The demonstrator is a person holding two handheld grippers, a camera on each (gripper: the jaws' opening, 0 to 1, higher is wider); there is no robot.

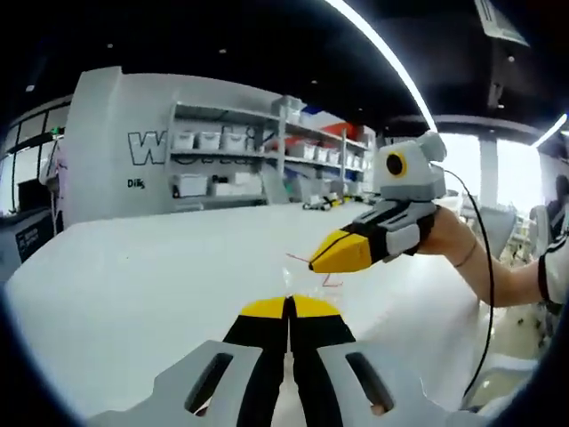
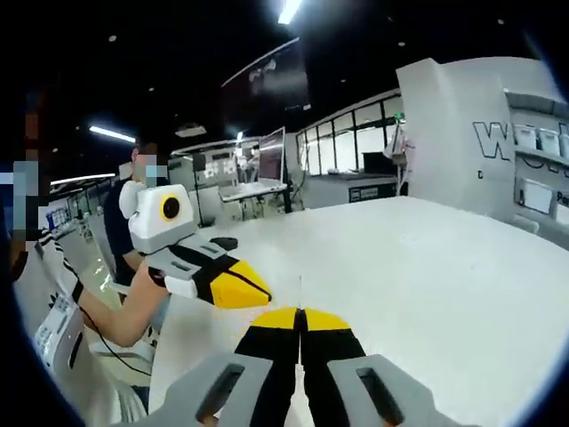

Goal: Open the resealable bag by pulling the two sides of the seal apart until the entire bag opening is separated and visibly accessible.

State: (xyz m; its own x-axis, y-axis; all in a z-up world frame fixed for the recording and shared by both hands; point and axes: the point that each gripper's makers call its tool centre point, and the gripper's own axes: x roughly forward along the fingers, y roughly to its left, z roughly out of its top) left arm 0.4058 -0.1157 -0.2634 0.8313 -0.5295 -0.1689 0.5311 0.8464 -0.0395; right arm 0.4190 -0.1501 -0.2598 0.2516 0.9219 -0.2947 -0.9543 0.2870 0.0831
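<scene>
Left gripper view shows the thin, limp, slippery resealable bag (image 1: 311, 283) pinched at its seal lips between both closed jaws, above the bench (image 1: 160, 276).

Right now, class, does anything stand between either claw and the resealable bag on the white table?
Nothing visible does. In the left gripper view, the clear resealable bag lies just past the closed left claw, and the right claw is at its far edge. Only bare white table surrounds it.

A broad white table (image 1: 133, 276) carries the clear bag (image 1: 311, 283).
</scene>
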